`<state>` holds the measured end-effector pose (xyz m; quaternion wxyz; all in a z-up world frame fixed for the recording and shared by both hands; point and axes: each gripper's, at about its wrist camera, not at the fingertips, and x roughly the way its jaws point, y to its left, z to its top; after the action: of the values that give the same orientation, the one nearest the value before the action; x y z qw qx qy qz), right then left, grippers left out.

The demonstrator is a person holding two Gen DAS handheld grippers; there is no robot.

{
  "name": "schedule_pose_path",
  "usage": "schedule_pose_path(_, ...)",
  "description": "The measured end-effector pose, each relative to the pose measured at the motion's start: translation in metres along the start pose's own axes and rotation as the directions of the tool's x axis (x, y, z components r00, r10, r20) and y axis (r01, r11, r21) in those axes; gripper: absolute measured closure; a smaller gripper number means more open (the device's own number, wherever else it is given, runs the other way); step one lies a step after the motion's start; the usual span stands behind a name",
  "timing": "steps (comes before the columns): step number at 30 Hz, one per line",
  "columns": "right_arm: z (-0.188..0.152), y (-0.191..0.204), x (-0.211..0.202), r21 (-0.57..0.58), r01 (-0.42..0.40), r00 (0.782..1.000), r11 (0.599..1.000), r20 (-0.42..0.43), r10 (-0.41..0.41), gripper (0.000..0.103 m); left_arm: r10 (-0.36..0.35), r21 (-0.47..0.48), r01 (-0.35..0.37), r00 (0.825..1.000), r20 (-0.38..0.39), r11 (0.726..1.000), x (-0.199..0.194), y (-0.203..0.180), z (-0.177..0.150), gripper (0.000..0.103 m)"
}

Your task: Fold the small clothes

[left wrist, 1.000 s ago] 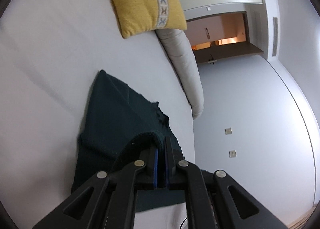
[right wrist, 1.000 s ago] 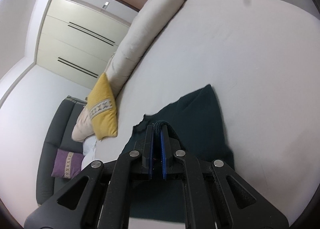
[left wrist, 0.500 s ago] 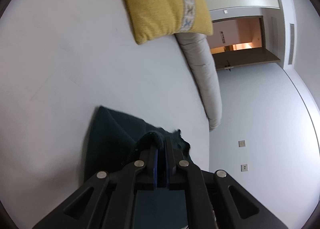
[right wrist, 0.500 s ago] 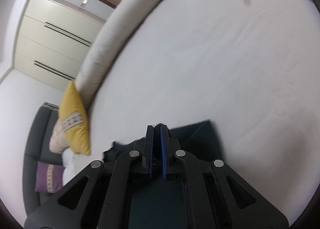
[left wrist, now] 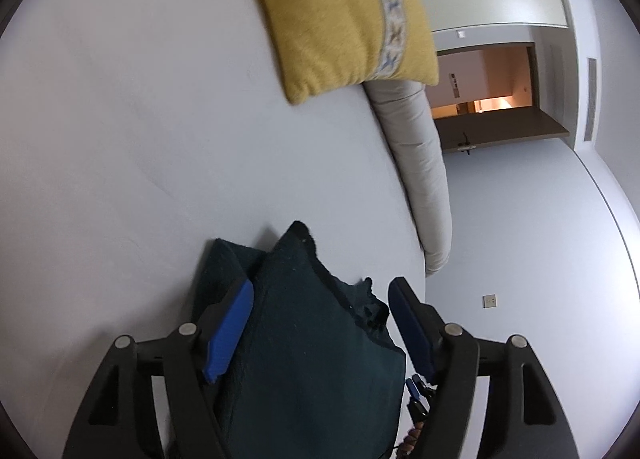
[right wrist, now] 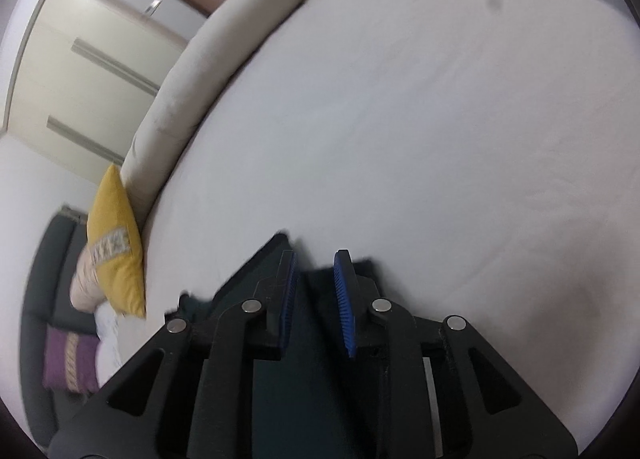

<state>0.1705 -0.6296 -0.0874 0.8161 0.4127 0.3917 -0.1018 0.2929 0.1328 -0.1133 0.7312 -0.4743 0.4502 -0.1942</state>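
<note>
The dark green garment (left wrist: 308, 339) lies on the white bed (left wrist: 120, 139), at the bed's near side, well apart from the yellow cushion (left wrist: 340, 15) that sits further up against the long beige bolster (left wrist: 420, 163).

The left tool (left wrist: 320, 299) stands wide over it, its jaws having just been opening. The cloth rises in a soft peak between the two blue pads (left wrist: 230, 331), but neither pad presses on it; the one on the left of that view sits close beside the fold, the other stands clear of the frayed edge (a ragged dark fringe shows there).

The right tool (right wrist: 316, 259) stands at a narrow gap, its jaws also having just been opening. In its own view, a strip of the garment (right wrist: 316, 299) shows in the slot between its ribbed blue pads (right wrist: 346, 299), and the cloth spreads out under both fingers; the pads do not appear to pinch it. The garment's far corner reaches just beyond the fingertips toward the cushion (right wrist: 116, 255), with bare sheet (right wrist: 440, 119) everywhere past that.
</note>
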Motion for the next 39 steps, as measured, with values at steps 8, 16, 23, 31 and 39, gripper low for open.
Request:
schedule_pose_path(8,-0.063,0.097,0.004,-0.318,-0.136,0.985,0.938,-0.144,0.094,0.083,0.178,0.306,-0.175,0.984,0.018,0.936,0.016,-0.05,-0.053,0.031)
schedule_pose_path(16,-0.108,0.153,0.084,-0.331,-0.259,0.933,0.907,-0.329,0.146,0.083,0.418,0.48,-0.457,0.888,0.193,0.749,0.063,-0.059,-0.067,0.033)
schedule_pose_path(23,-0.066,0.06,0.098,-0.02,-0.261,0.952,0.965,-0.174,0.254,0.095,0.411,0.511,-0.466,0.883,0.224,0.722,0.056,-0.029,-0.061,0.042)
schedule_pose_path(31,-0.034,0.011,0.047,0.027,-0.122,0.993,0.992,0.003,0.122,0.087,0.474,0.534,-0.526,0.846,0.245,0.662,0.05,-0.047,-0.079,0.043)
schedule_pose_path(39,-0.142,0.087,0.019,-0.183,-0.41,0.895,0.894,-0.268,0.355,0.087,0.459,0.614,-0.477,0.865,0.202,0.629,0.03,-0.061,-0.153,0.043)
